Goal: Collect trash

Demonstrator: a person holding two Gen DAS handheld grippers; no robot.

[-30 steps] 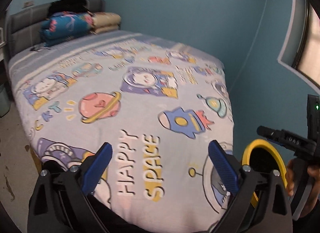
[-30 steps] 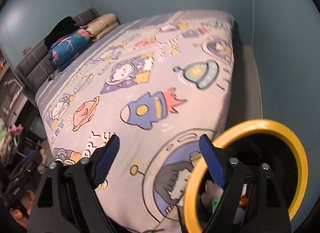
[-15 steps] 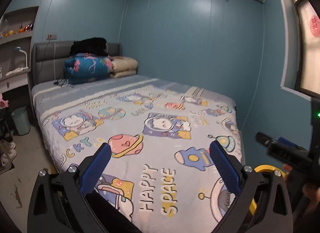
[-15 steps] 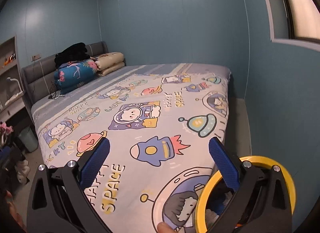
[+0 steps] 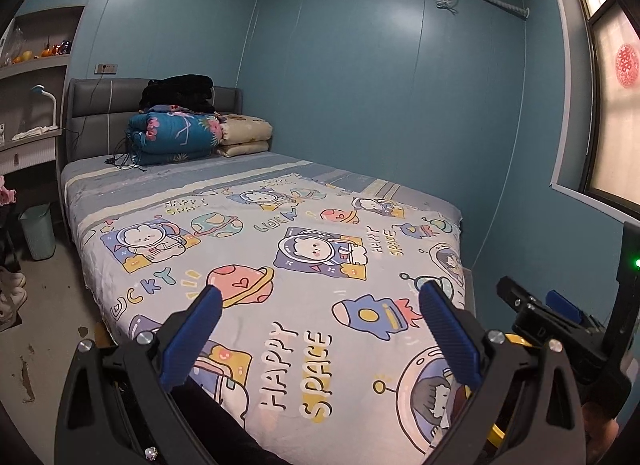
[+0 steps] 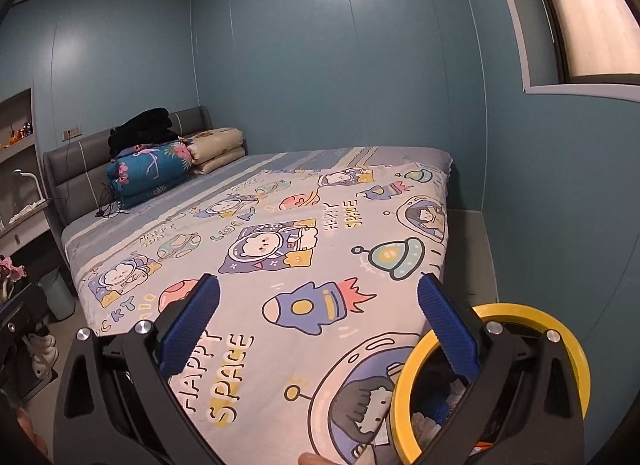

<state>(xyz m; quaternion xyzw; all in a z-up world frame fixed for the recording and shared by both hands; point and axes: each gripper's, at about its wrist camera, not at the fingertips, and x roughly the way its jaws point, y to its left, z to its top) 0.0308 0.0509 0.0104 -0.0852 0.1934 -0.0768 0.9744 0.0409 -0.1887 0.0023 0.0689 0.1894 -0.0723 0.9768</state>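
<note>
A yellow-rimmed trash bin stands at the bed's foot corner, low right in the right wrist view, with scraps of trash inside. A sliver of its rim shows in the left wrist view. My left gripper is open and empty over the foot of the bed. My right gripper is open and empty, its right finger in front of the bin rim. The right gripper's body shows at the right of the left wrist view. I see no loose trash on the bed.
The bed has a cartoon space sheet, with folded quilts and pillows at the headboard. A green bin and shoes sit on the floor at left. Shelves line the left wall. Blue walls and a window stand to the right.
Both grippers have tilted up from looking down at the bed's foot to looking along the whole bed and room. The bin has dropped lower in both views. Both stay open.
</note>
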